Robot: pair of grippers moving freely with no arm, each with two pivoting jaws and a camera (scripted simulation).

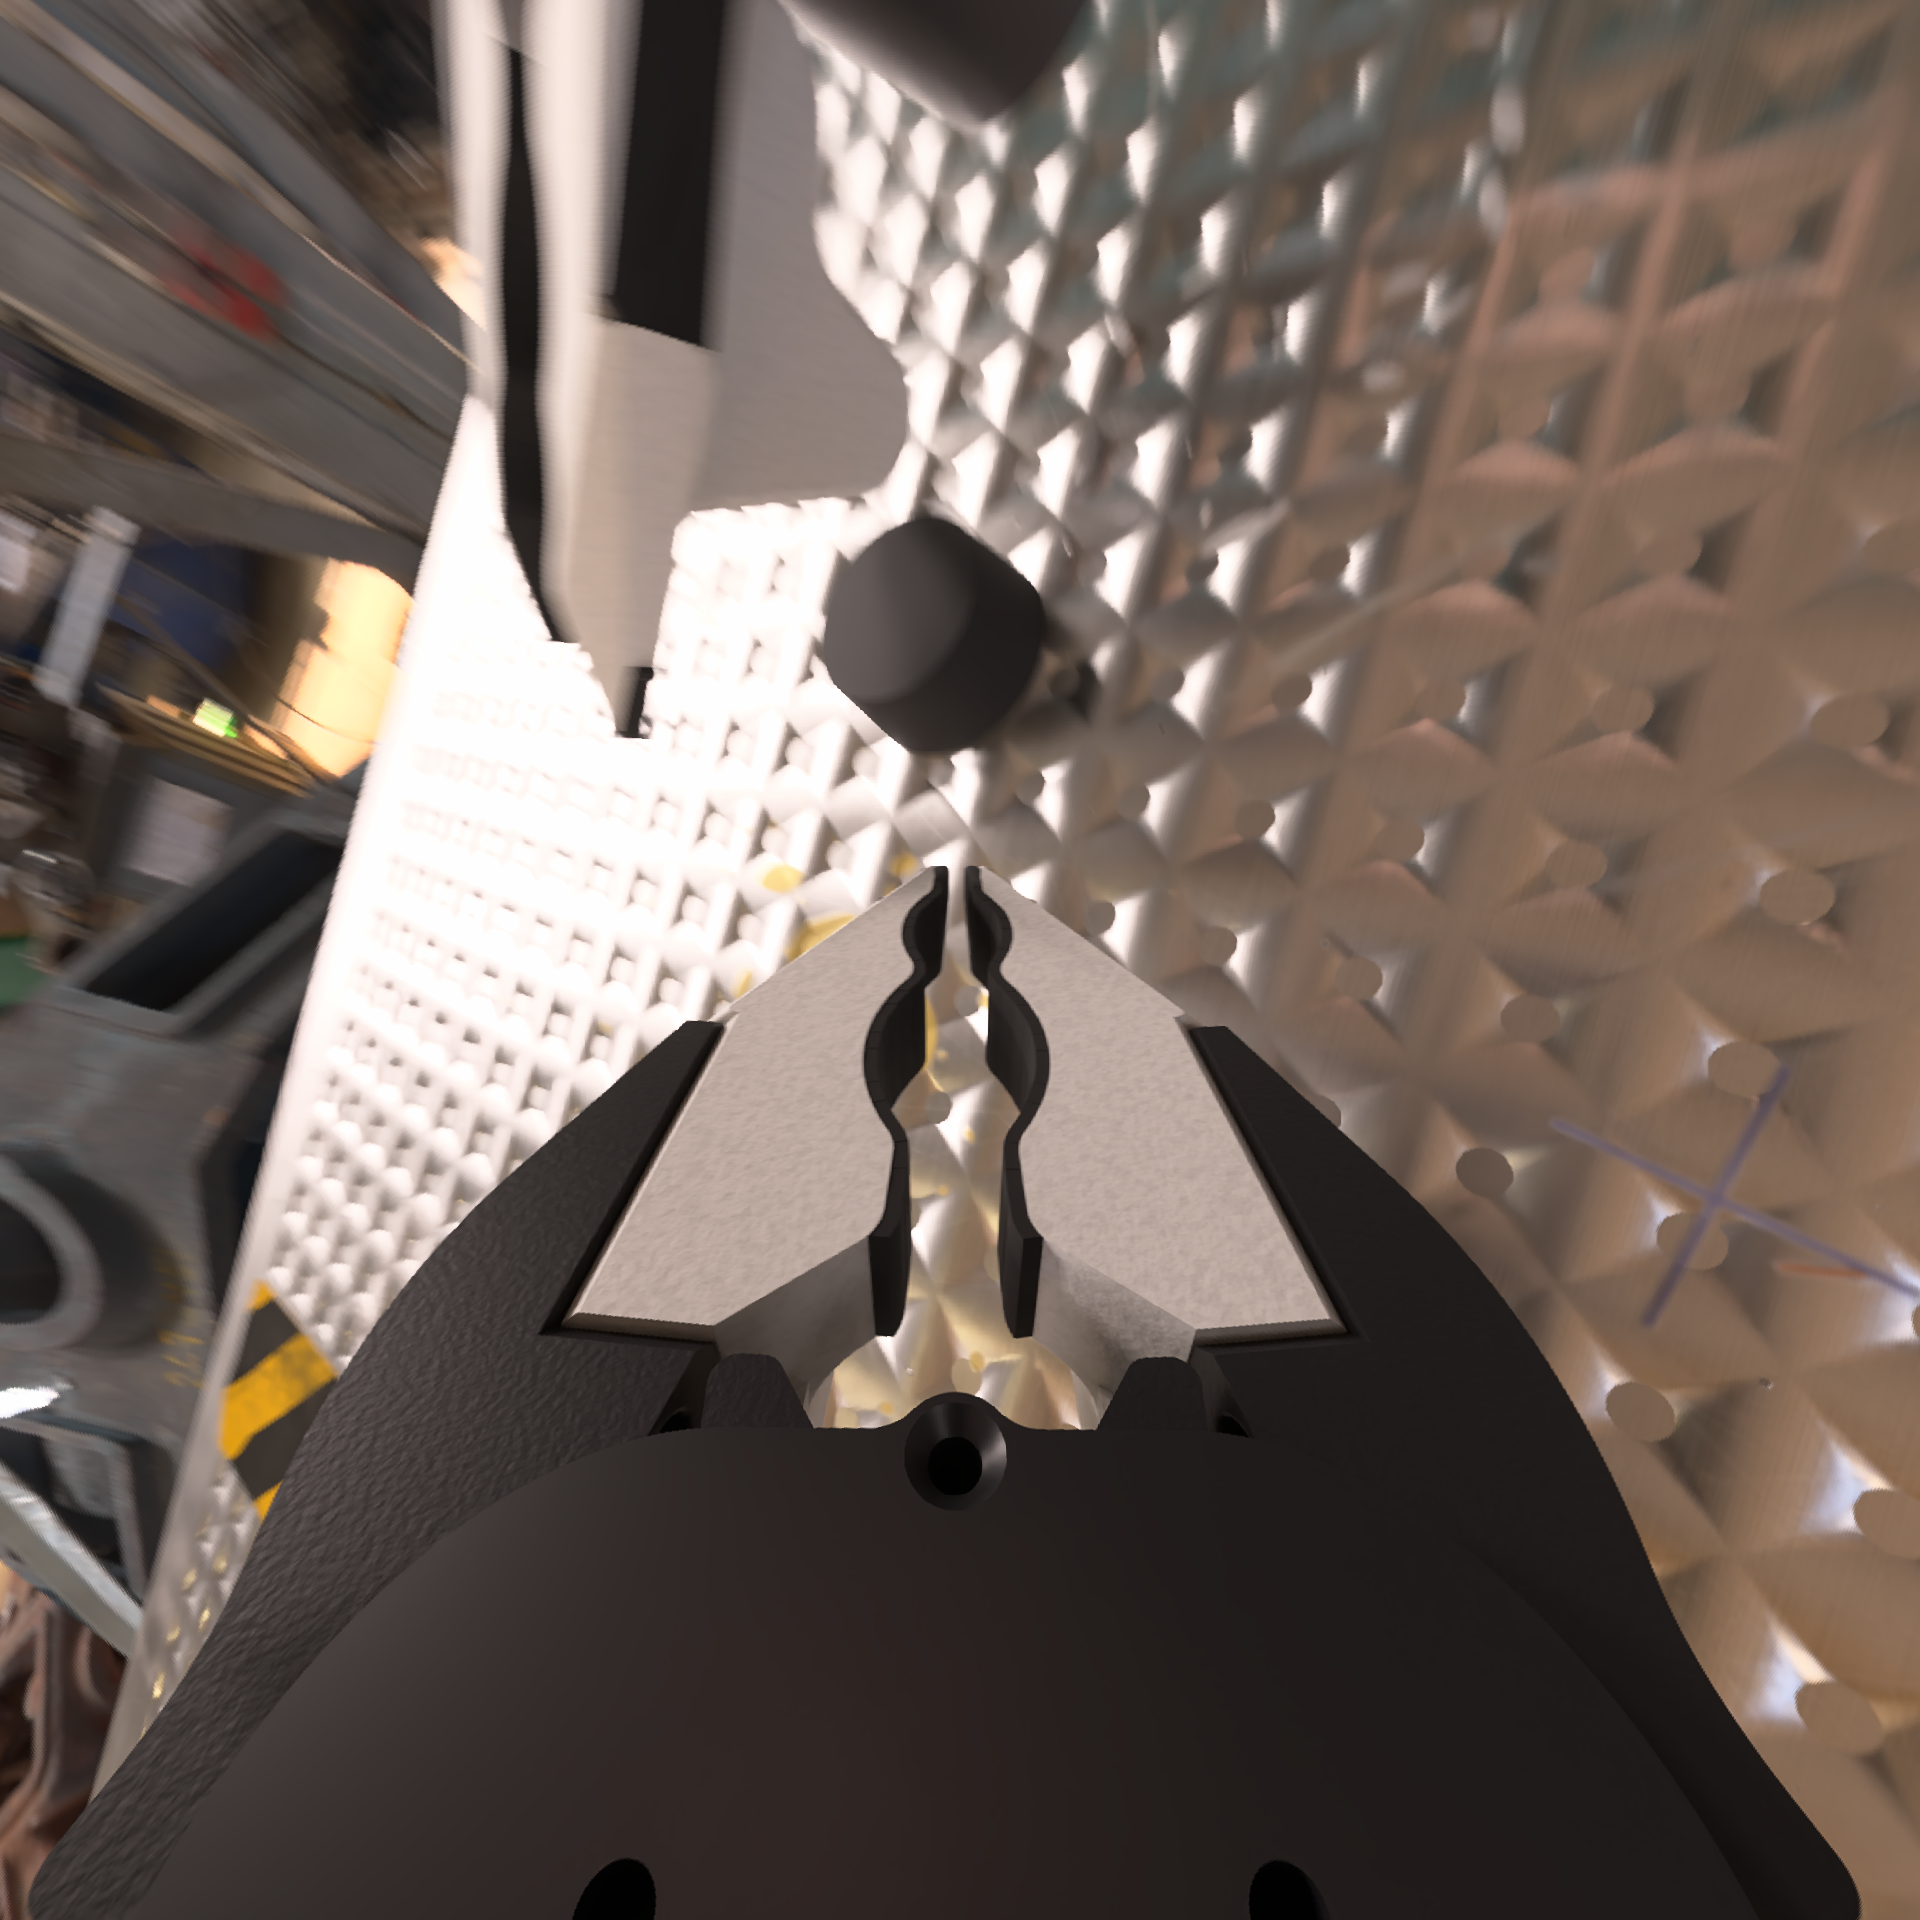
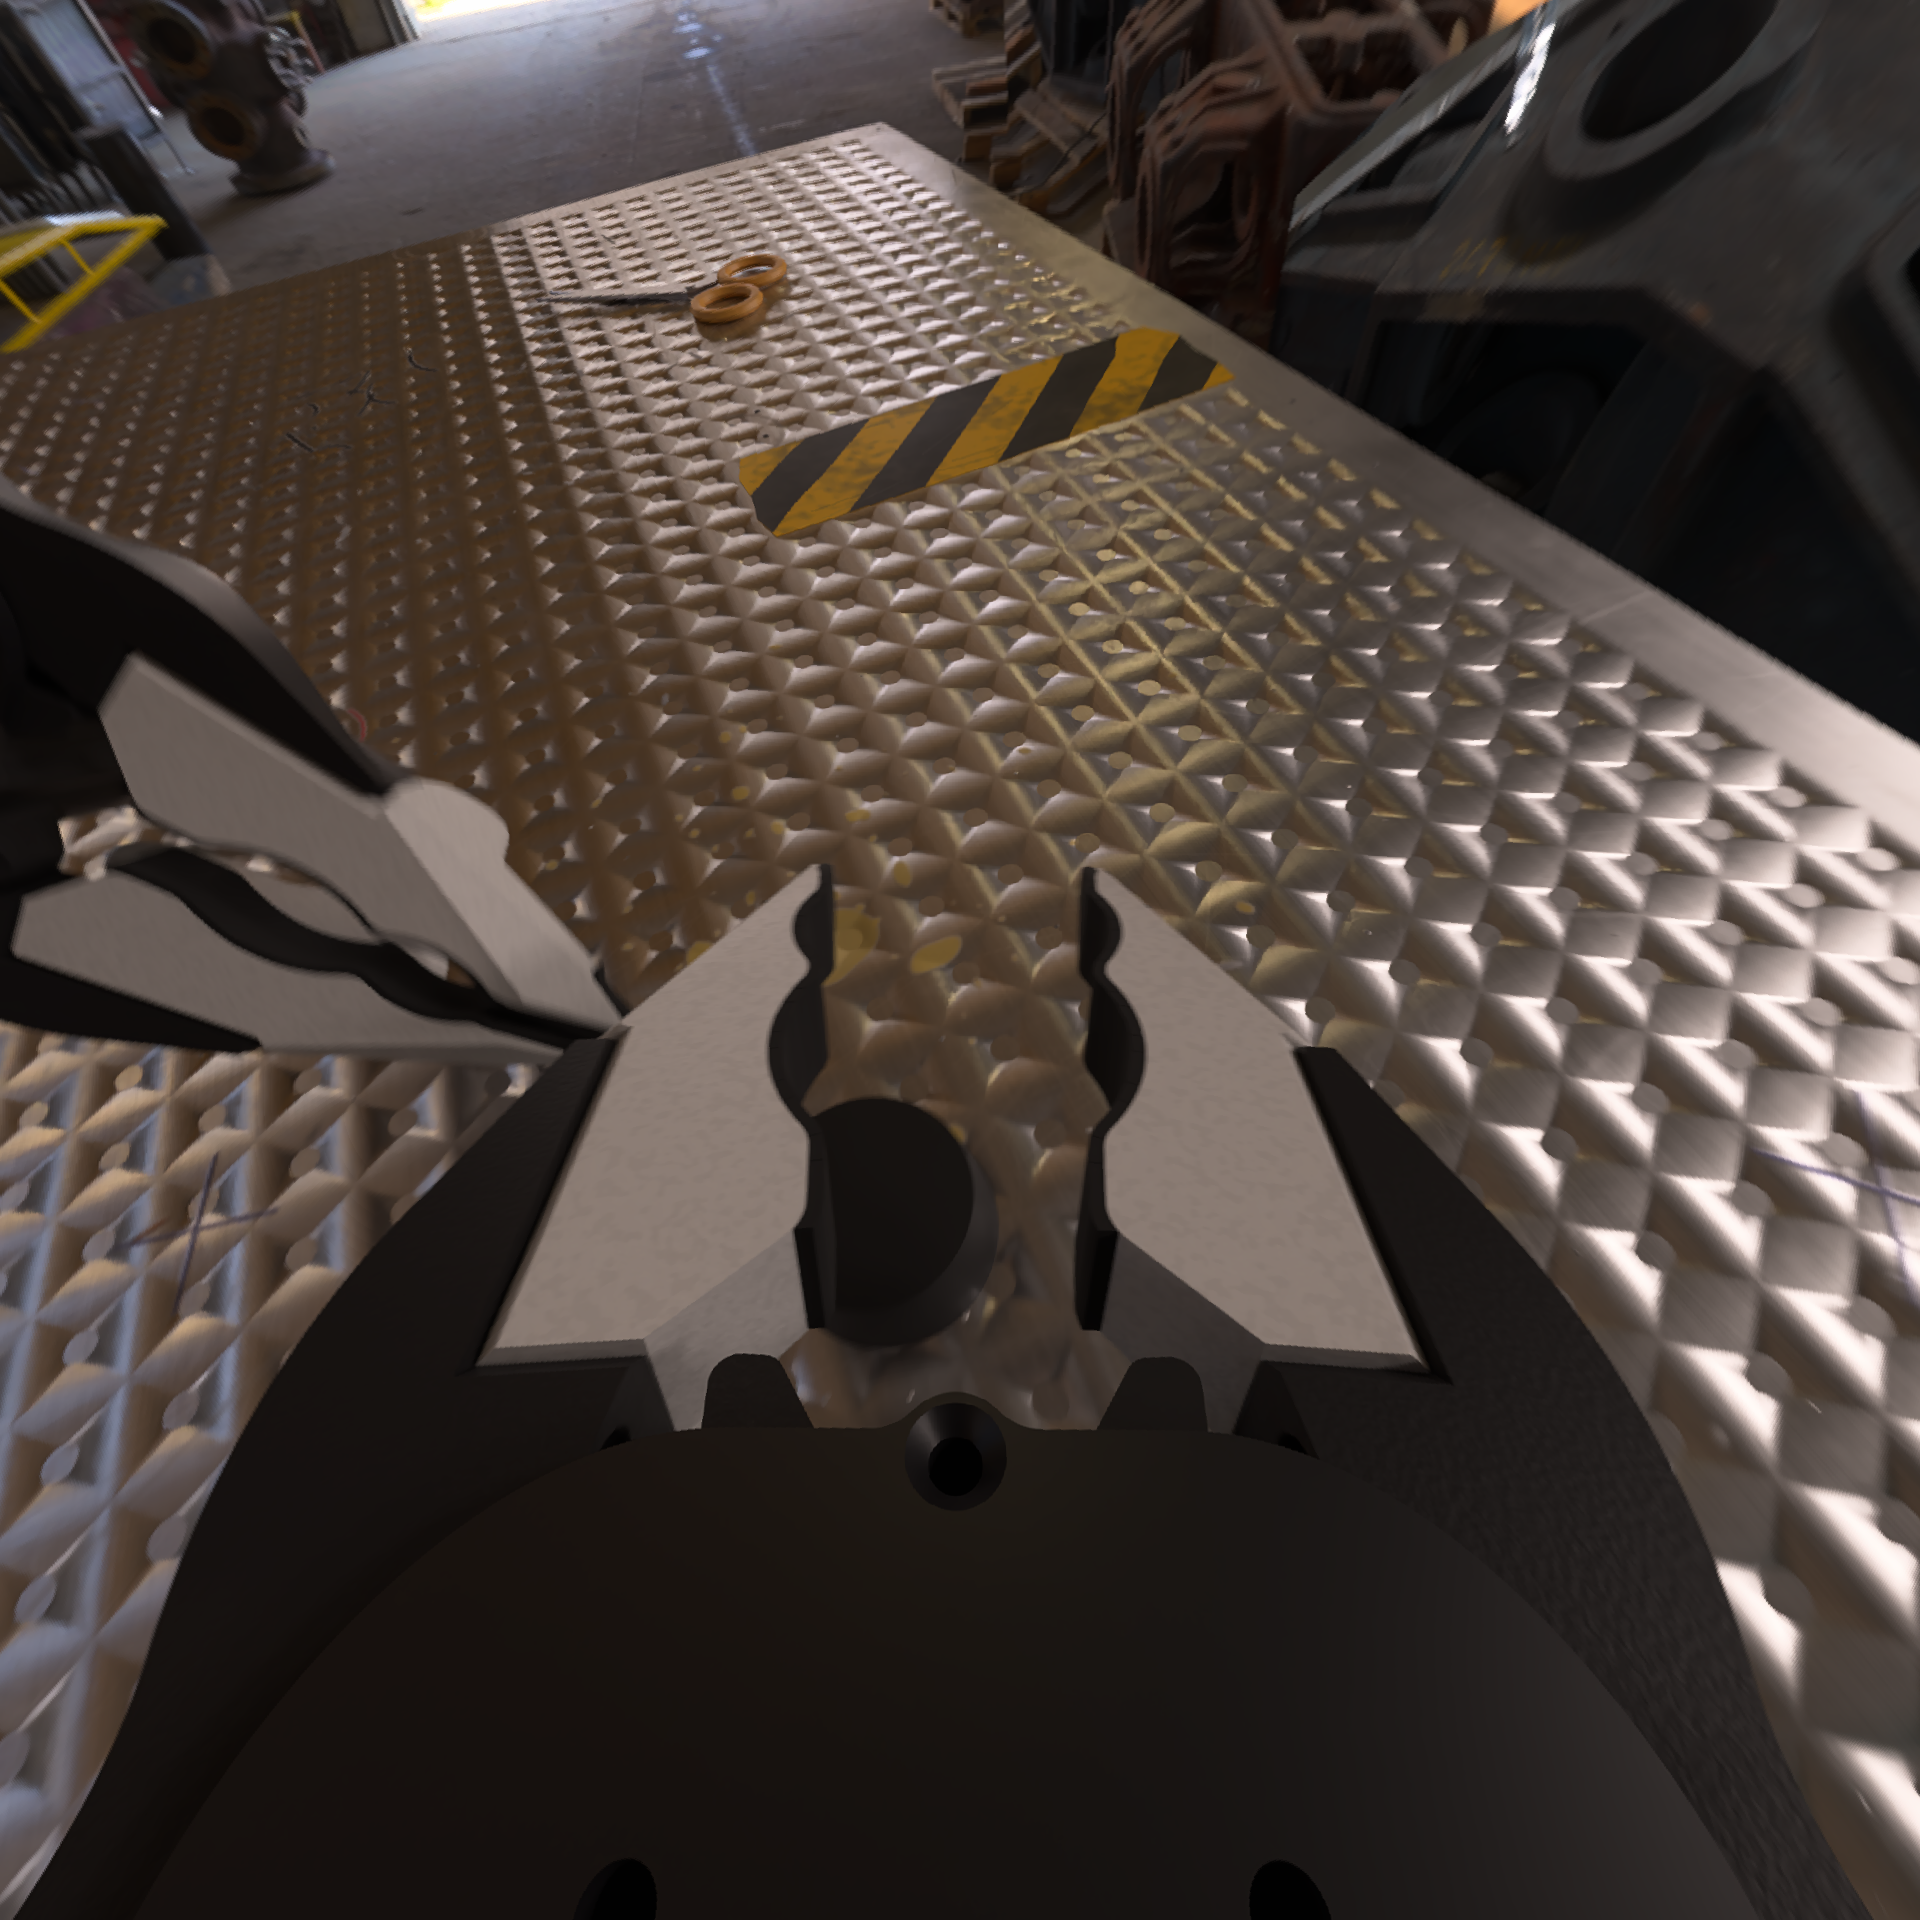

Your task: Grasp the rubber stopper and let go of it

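The black rubber stopper lies on the studded metal table, deep between the fingers of my right gripper. That gripper is open; the stopper sits by the left pad, with a clear gap to the right pad. In the left wrist view the stopper shows ahead, beside a white finger of the right gripper. My left gripper is shut and empty, short of the stopper. It also shows at the left of the right wrist view.
Scissors with orange handles lie at the table's far end. A yellow-and-black striped strip lies near the right edge. A big dark machine block stands beyond that edge. A dark blurred shape is at the top of the left wrist view.
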